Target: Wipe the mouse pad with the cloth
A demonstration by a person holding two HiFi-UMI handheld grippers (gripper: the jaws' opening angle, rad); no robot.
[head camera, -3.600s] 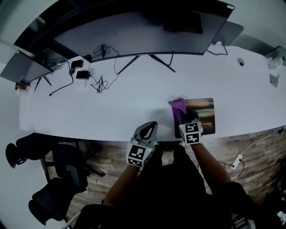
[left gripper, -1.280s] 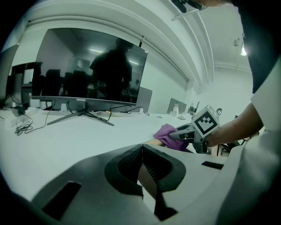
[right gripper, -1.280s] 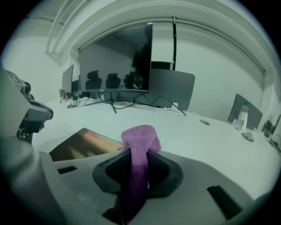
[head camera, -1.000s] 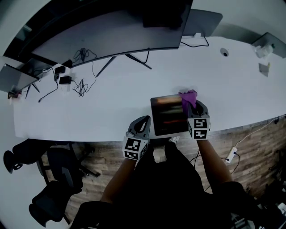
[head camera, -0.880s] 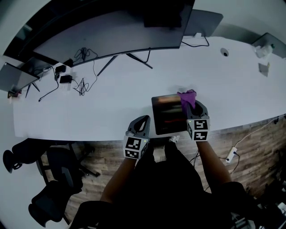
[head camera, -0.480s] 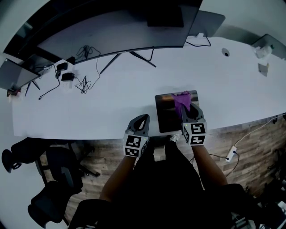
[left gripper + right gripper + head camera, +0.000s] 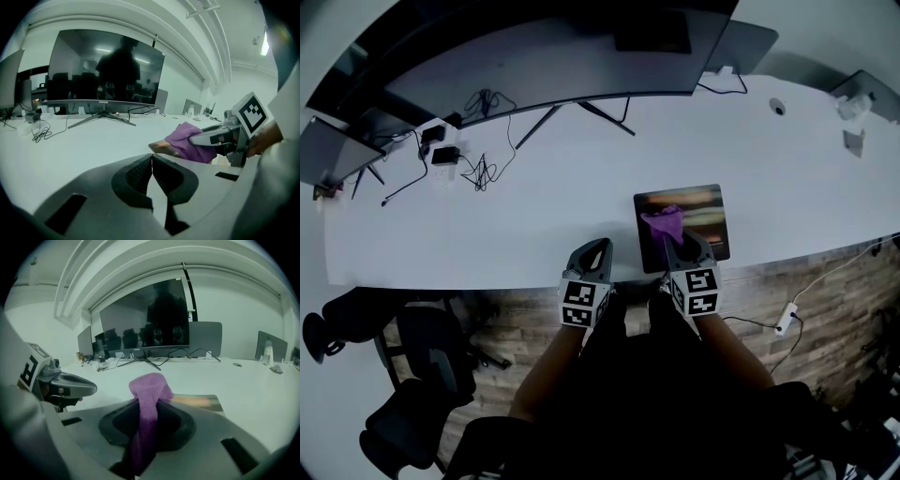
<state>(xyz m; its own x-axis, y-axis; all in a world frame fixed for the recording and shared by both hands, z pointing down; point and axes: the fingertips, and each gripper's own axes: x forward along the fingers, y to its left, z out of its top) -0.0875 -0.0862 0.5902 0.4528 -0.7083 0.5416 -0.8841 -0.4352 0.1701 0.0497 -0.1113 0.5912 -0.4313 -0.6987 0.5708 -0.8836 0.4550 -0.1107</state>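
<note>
Now the right gripper [image 7: 672,242] has its jaws closed on the purple cloth [image 7: 663,220]. In the right gripper view a strip of the fabric runs down between the two dark pads, and the rest makes a bunch in front of the tips. In the head view this bunch lies over the left part of the mouse pad [image 7: 705,212], approx. in the middle of its depth; I cannot tell if it really presses on the surface. The pad is dark with a shiny, coloured reflection. It lies flat on the white worktop [image 7: 534,220], close to the front edge, a bit to the right of the person. The left gripper [image 7: 598,248] is at the front edge of the worktop, just beside the pad on its left and apart from it. Its jaws are together and there is nothing between them, as the left gripper view shows. That view also shows the other gripper with the cloth to its right. Far at the back stands a wide curved monitor [image 7: 553,61] on a stand w/ thin legs, and some cables [image 7: 483,169] and a small adapter [image 7: 442,156] lie at the back left.
</note>
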